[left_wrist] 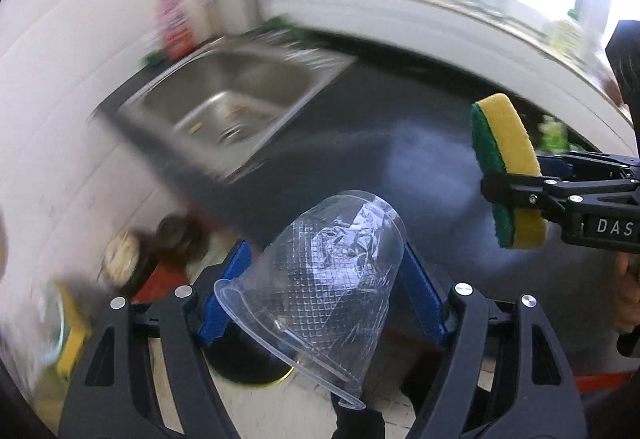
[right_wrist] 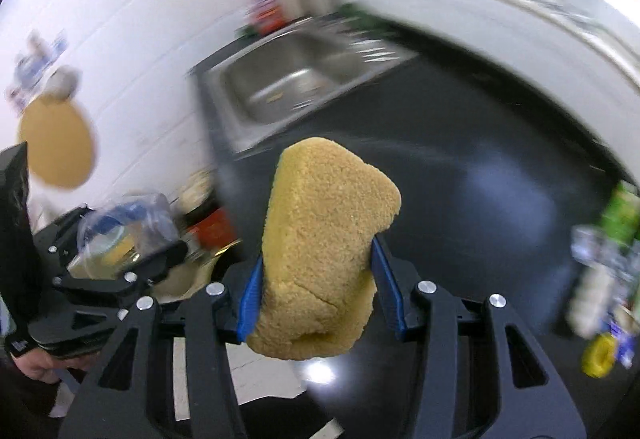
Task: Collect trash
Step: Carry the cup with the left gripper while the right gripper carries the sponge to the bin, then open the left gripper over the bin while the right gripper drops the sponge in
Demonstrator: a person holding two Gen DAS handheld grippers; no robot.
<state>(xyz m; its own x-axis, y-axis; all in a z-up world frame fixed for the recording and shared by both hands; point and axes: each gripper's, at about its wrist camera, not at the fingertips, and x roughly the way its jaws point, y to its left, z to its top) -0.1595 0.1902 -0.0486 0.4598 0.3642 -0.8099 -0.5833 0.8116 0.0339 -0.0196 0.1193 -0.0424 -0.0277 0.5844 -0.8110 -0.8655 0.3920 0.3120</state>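
A dark worktop [left_wrist: 360, 143] runs along the white wall, with a steel sink [left_wrist: 224, 107] set into its far end – everything blurred. Nearer, the left tongs [left_wrist: 320, 291] pinch a clear plastic cup [left_wrist: 316, 279] between blue pads, the cup tipped with its rim toward the camera, held in the air above the floor. The right tongs [right_wrist: 316, 291] squeeze a yellow sponge [right_wrist: 320, 251] with a green scouring side – lifted over the worktop.

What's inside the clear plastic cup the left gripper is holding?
The clear plastic cup looks empty; only its embossed grid and glare show through. The bottom end is too reflective to check. The left gripper clamps its sides.
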